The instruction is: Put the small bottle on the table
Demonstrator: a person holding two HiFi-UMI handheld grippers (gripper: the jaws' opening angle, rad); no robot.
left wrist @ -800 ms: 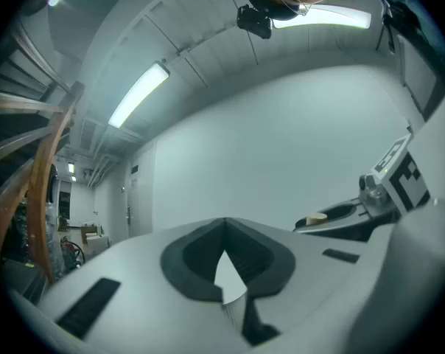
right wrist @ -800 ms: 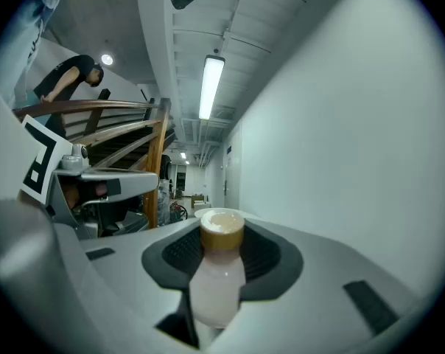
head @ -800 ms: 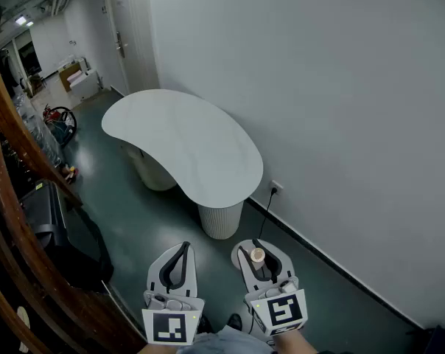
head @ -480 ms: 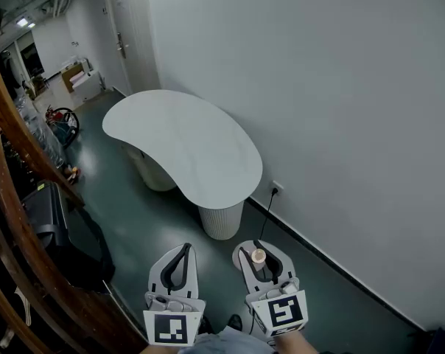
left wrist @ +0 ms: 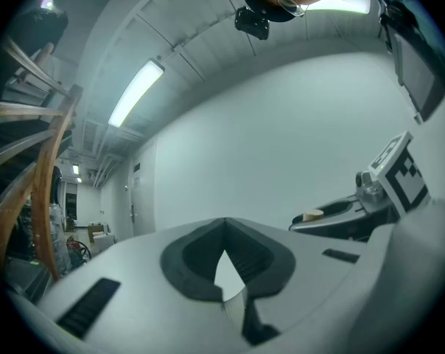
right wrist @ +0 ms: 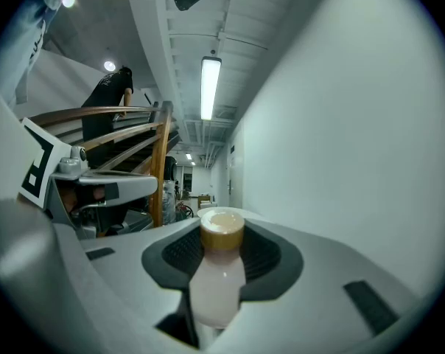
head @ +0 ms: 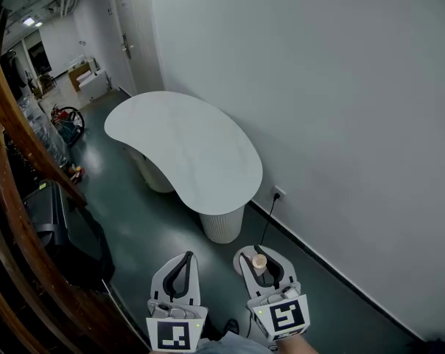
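Table (head: 186, 150): plain white top on ribbed off-white legs. Under it a dark green floor (head: 134, 227), to its right a white wall (head: 340, 124), to its left a reddish-brown wooden rail (head: 16, 198). Off the table's near end: small bottle (right wrist: 216, 286), milky white with a tan cap; left gripper (head: 184, 260) and right gripper (head: 258, 251), pale grey with black pads and black-and-white square markers.

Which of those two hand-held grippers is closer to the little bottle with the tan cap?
The right hand-held gripper: the small bottle sits clamped between its jaws. The left hand-held gripper is off to the bottle's left, shut and empty.
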